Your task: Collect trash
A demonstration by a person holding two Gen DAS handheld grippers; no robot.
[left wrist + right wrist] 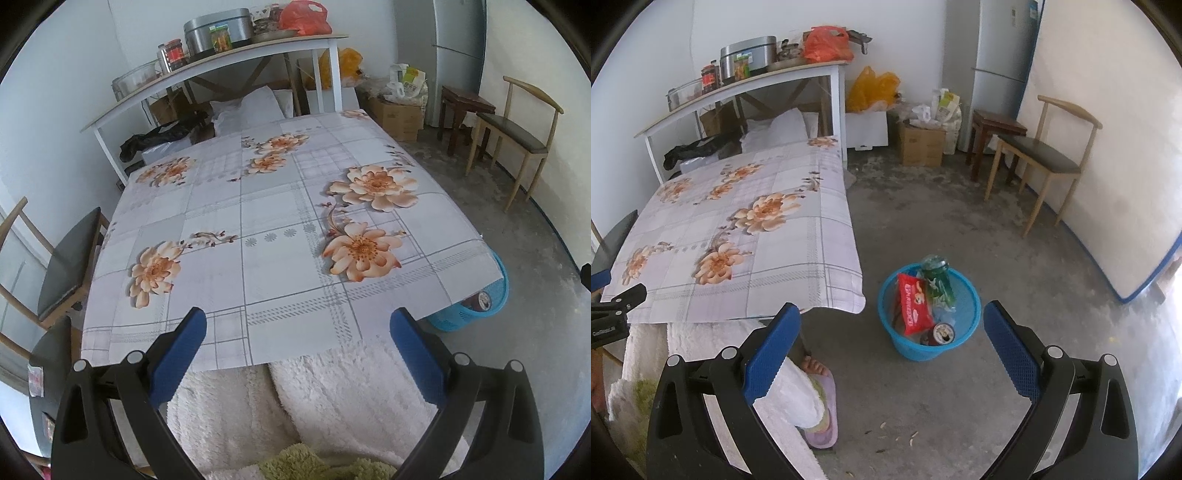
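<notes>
Blue plastic basket (964, 317) holding red wrapper (915, 304), green bottle (936, 282), can (940, 333)

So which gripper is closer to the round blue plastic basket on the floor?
Right. The right gripper hangs open almost above the round blue plastic basket. The left gripper, also open, sits over the flowered tablecloth, with the basket off to its right.

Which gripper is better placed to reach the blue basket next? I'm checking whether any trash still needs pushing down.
Right. The right gripper is open and faces the blue basket on the floor, with the red packet and can in view. The left gripper faces the table, the basket barely visible.
</notes>
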